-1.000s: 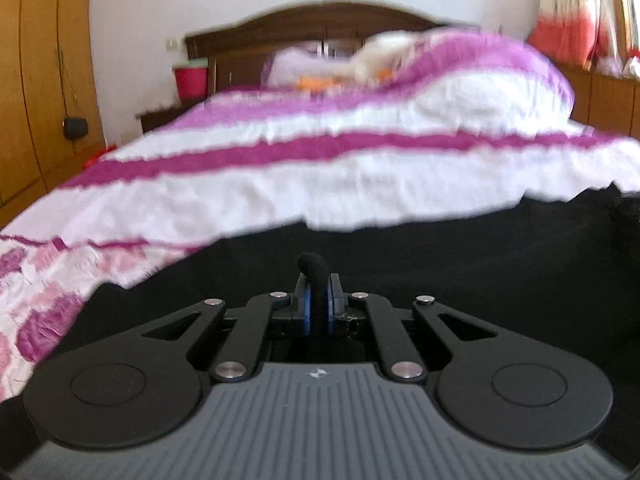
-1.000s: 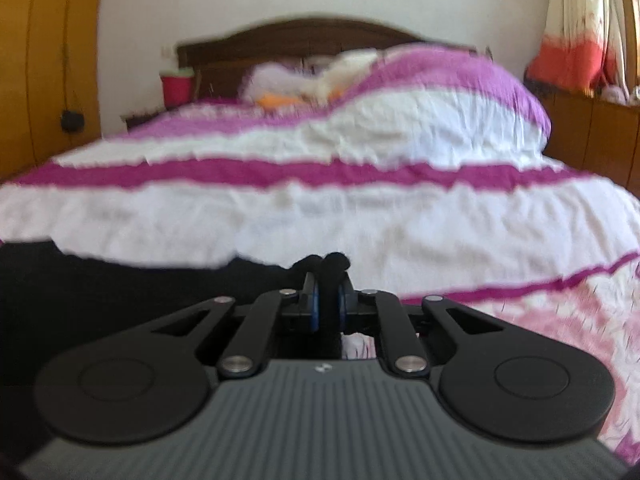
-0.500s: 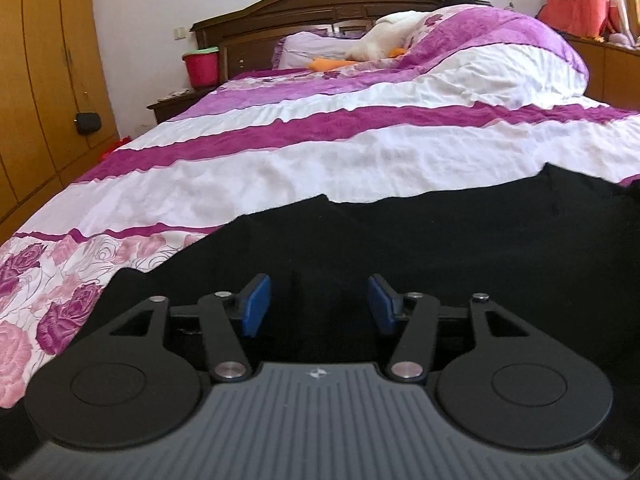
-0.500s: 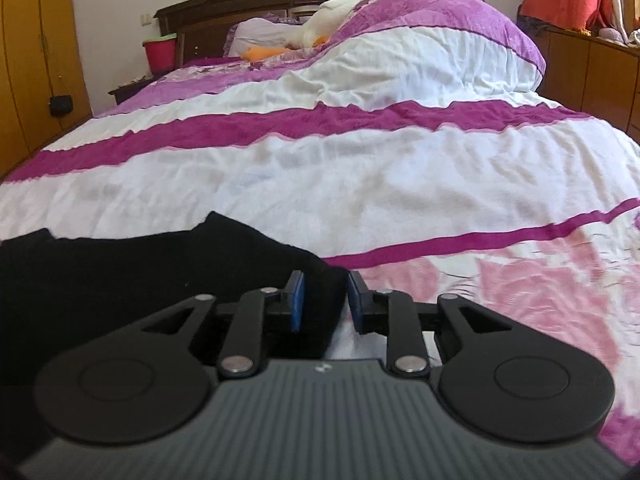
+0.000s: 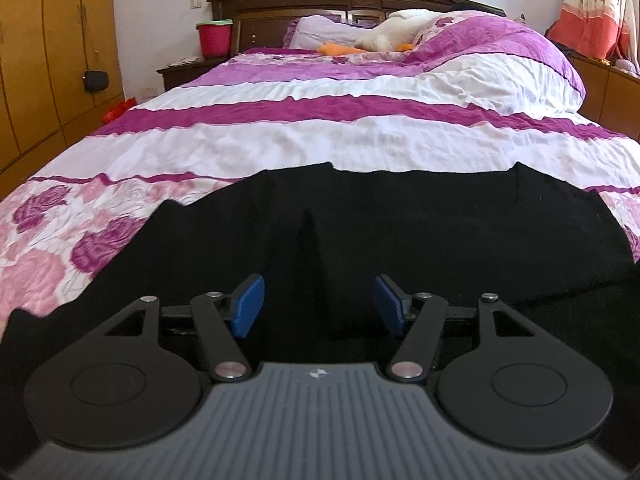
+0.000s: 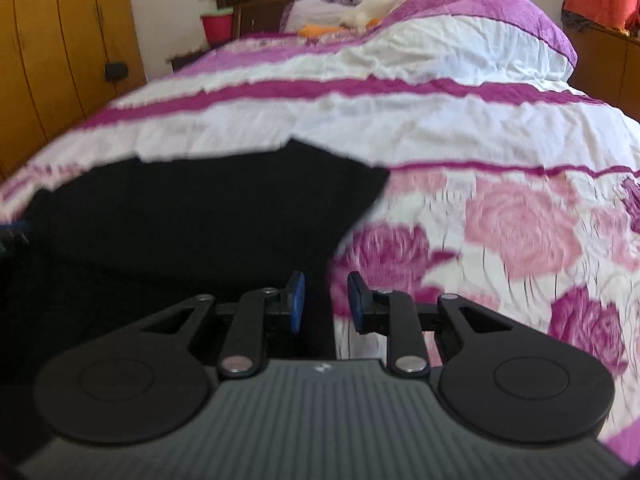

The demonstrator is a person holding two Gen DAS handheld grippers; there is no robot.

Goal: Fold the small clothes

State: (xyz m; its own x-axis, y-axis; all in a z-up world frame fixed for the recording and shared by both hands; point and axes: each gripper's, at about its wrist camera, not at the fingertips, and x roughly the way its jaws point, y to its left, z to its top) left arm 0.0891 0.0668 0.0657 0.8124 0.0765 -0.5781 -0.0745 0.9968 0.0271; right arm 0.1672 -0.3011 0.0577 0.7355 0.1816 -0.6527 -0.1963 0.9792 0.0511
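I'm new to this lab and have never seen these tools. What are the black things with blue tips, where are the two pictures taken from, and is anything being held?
Each picture comes from a camera mounted on a handheld two-finger gripper, looking forward along its fingers. A person carries one in each hand; there is no robot arm. The left gripper has its blue pads wide apart and opening, over a black garment spread on the floral bedspread. The right gripper sits at the garment's right edge, jaws slightly apart; cloth lies between them, but the pads do not press it. Nothing is held.
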